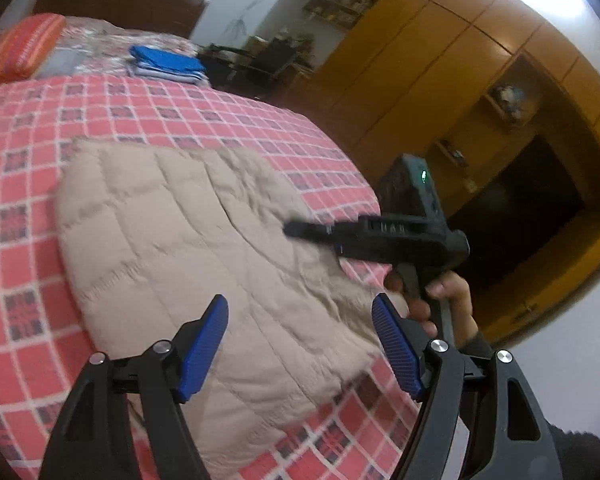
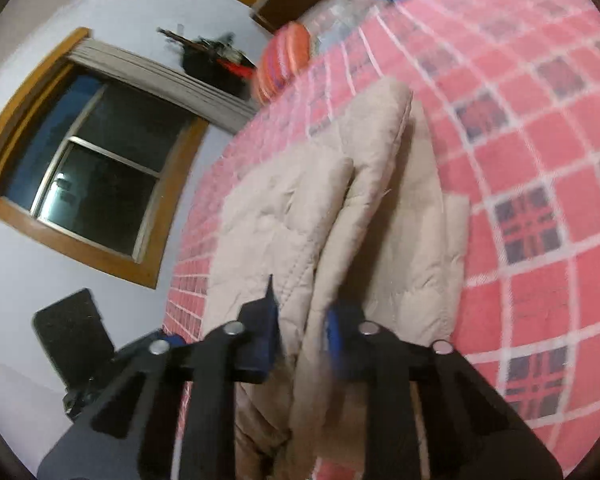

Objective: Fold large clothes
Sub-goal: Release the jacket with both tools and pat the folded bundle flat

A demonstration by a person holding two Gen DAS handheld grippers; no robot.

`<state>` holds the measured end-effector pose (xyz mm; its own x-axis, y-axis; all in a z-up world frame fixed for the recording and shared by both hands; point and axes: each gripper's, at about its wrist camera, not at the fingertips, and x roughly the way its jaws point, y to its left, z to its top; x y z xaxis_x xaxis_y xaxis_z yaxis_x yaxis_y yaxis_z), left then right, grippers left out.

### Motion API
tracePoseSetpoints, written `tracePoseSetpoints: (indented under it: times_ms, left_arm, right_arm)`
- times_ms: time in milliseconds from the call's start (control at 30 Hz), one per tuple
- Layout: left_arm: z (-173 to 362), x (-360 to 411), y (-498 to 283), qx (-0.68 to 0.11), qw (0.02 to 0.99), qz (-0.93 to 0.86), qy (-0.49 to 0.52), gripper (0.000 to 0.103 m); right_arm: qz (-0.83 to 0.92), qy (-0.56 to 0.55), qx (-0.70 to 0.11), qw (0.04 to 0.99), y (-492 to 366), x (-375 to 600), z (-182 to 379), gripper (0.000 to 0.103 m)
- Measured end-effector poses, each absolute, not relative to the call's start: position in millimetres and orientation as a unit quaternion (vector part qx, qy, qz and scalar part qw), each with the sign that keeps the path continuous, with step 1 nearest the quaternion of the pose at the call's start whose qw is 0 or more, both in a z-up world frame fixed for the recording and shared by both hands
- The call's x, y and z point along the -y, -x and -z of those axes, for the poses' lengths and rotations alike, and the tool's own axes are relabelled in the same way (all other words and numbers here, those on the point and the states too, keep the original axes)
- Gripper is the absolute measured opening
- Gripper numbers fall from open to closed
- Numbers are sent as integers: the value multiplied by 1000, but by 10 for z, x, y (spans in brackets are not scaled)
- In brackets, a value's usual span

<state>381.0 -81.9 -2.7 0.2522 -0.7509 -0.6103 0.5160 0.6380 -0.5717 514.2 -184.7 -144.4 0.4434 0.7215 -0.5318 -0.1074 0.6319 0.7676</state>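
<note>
Beige quilted garment (image 1: 188, 248) lies partly folded on the bed (image 1: 32, 320), on the red checked bedspread, near the bed's front edge. Left wrist view: garment forms a broad flat panel with stitched squares.

Left claw (image 1: 300, 344): fingers spread wide, blue pads (image 1: 204, 348) apart, nothing between them; it hangs above the garment's near edge.

Right claw (image 2: 302, 340): seen from the left wrist view as a black tool held by a hand (image 1: 432, 300) over the garment's right side. In its own view a raised fold of beige cloth passes between the two blue pads (image 2: 260, 340); pads stand close on either side of it, pinching the fold. Frame is motion-blurred here.

Far end of bed: striped orange pillow (image 1: 24, 48), a folded blue cloth stack (image 1: 168, 64). Wooden wardrobe (image 1: 440, 60) at right; window (image 2: 96, 168) in the right wrist view.
</note>
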Motion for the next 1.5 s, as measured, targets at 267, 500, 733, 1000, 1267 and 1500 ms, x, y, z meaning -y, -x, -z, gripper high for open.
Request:
tracePoseSetpoints:
  times_ms: [267, 500, 733, 1000, 1267, 1500]
  left_arm:
    - [485, 980, -3739, -485, 755, 419, 140, 75]
    - [557, 1001, -3742, -487, 756, 419, 130, 77]
    - [590, 1091, -3696, -490, 758, 415, 114, 80]
    - [-239, 738, -4195, -438, 785, 416, 139, 82]
    - [262, 692, -5187, -508, 793, 311, 130, 81]
    - [690, 1083, -5213, -526, 790, 303, 88, 81]
  right_arm:
    - [-237, -370, -456, 774, -5029, 2081, 1804, 32]
    - [-208, -321, -433, 816, -5136, 1948, 1320, 46]
    - [-176, -304, -456, 817, -5286, 1882, 1536, 13]
    - [-172, -340, -424, 821, -4865, 2424, 1537, 6]
    - [-275, -168, -457, 829, -4160, 1592, 1126, 11]
    - [-245, -208, -464, 826, -4042, 1850, 1823, 0]
